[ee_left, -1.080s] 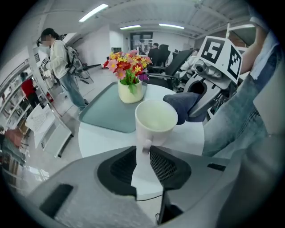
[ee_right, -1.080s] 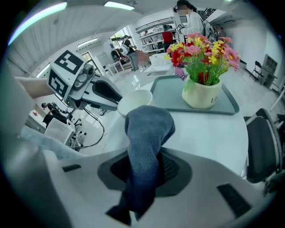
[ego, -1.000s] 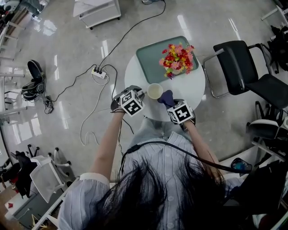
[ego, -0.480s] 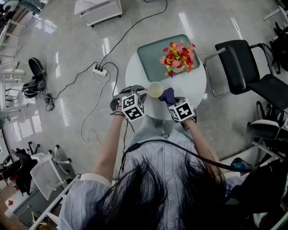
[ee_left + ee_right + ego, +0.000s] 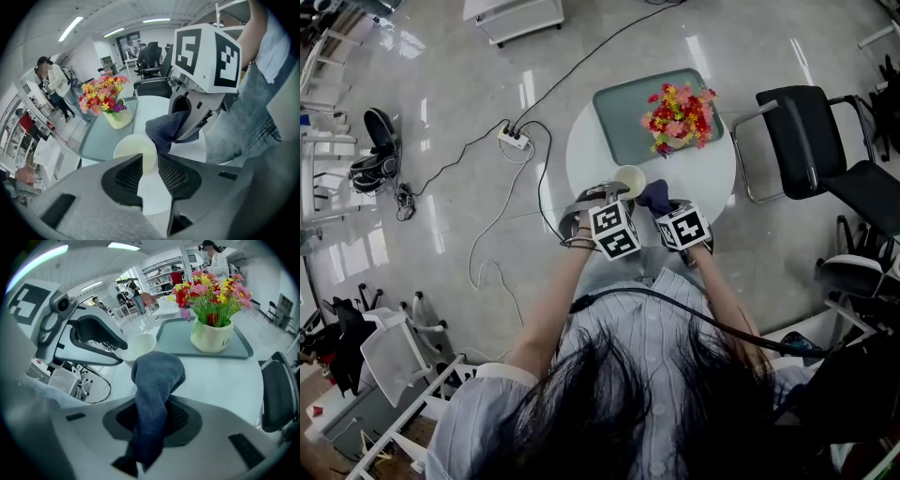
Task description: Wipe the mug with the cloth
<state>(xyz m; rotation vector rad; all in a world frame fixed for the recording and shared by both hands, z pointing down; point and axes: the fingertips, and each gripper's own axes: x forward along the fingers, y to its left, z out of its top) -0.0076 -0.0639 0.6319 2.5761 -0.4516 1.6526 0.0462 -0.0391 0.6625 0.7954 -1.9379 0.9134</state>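
Note:
A cream mug (image 5: 628, 178) hangs over the near part of the round white table (image 5: 712, 183). My left gripper (image 5: 615, 197) is shut on it, and the mug's edge (image 5: 136, 150) runs down between the jaws. My right gripper (image 5: 661, 206) is shut on a dark blue cloth (image 5: 653, 196). The cloth (image 5: 157, 380) bulges out past the jaws, right beside the mug (image 5: 139, 347). In the left gripper view the cloth (image 5: 168, 131) rests against the mug's side. The two grippers stand close together.
A teal tray (image 5: 623, 117) at the table's far side carries a vase of red and yellow flowers (image 5: 680, 117). A black chair (image 5: 811, 141) stands at the right. A power strip (image 5: 516, 139) and cables lie on the floor to the left. People stand in the background.
My left gripper has swung right with the mug, closing in on the right gripper. The cloth now sits against the mug.

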